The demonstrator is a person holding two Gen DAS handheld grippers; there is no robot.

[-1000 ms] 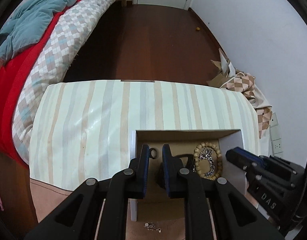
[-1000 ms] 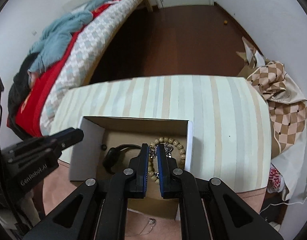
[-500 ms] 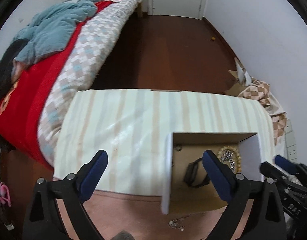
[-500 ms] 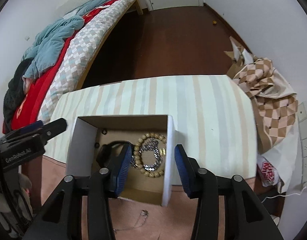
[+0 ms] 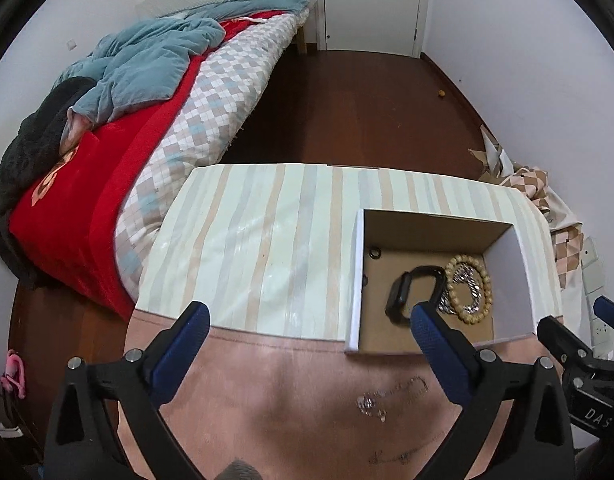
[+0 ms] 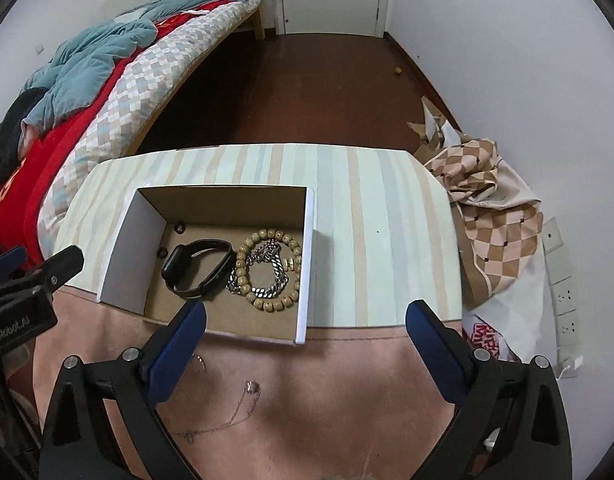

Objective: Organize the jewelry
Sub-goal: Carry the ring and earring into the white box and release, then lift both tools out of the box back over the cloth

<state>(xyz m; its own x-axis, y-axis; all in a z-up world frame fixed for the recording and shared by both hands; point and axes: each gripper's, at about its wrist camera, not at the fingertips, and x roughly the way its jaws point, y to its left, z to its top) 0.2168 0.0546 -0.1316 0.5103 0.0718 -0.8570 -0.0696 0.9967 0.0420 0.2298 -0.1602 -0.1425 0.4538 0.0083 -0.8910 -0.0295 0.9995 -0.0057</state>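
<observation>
Jewelry sits in an open cardboard box [image 6: 307, 264] on a tabletop [image 6: 371, 240] with a pale striped covering, seen from two cameras, each looking down along a hand-held gripper.

From the right hand-held gripper [image 6: 305, 318], the box lies just ahead and slightly to its left. Its blue-padded jaws have just been opening and now stand wide apart, holding nothing; its left finger overlaps the box's near edge in view, and whether it touches cannot be told. Inside the box, a black watch [image 6: 195, 268] lies left of a ring of tan wooden beads [image 6: 267, 270], and a silver chain [image 6: 267, 276] is curled inside the bead ring. Two small dark rings [image 6: 180, 227] lie near the box's far left corner. On the bare pinkish strip of tabletop close under the right hand-held gripper, outside the box, lies a thin necklace [image 6: 243, 404] with a small pendant.

From the left hand-held gripper [image 5: 307, 318], the box [image 5: 357, 280] is ahead and to its right. Its jaws have also just been opening and are spread wide, empty. Another fine chain [image 5: 383, 396] with small stones lies on the tabletop near its right finger.

A bed [image 5: 211, 92] with a red cover, checked quilt and blue blanket stands beyond the tabletop to the left.
</observation>
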